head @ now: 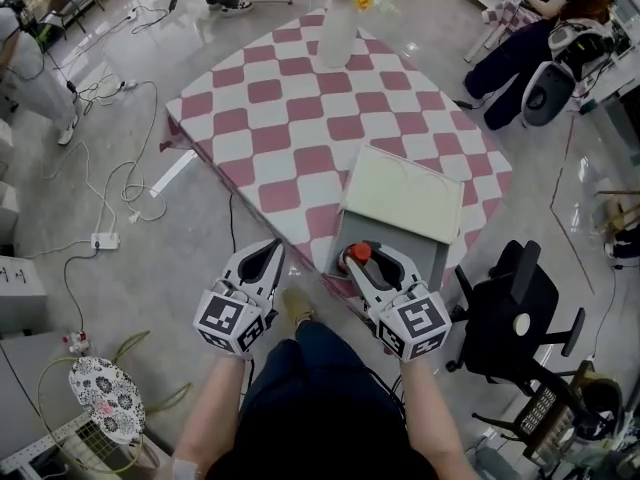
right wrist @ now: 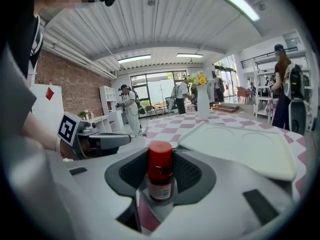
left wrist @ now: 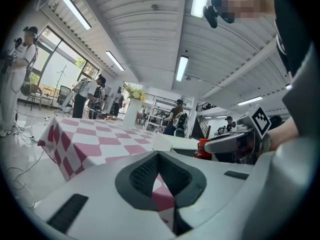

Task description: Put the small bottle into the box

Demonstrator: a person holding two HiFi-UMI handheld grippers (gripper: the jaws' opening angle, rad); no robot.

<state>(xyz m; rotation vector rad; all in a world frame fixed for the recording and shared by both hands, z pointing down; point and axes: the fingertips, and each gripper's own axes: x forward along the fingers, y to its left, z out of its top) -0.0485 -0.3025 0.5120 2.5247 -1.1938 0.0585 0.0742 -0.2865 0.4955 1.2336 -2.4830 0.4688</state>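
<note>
A small bottle (head: 357,256) with a red cap (right wrist: 160,155) stands upright between the jaws of my right gripper (head: 368,258), which is shut on it. It hangs at the near edge of the table, just in front of the box (head: 433,255), a grey case with a pale lid panel (head: 405,193). In the right gripper view the lid (right wrist: 240,144) lies just right of the bottle. My left gripper (head: 265,253) hangs left of the table corner, over the floor, its jaws together with nothing in them. The left gripper view shows the bottle (left wrist: 202,149) at right.
The table wears a pink and white checked cloth (head: 290,118), with a white vase of flowers (head: 338,28) at its far side. A black office chair (head: 510,318) stands right of me. Cables and a power strip (head: 105,240) lie on the floor at left. People stand around the room.
</note>
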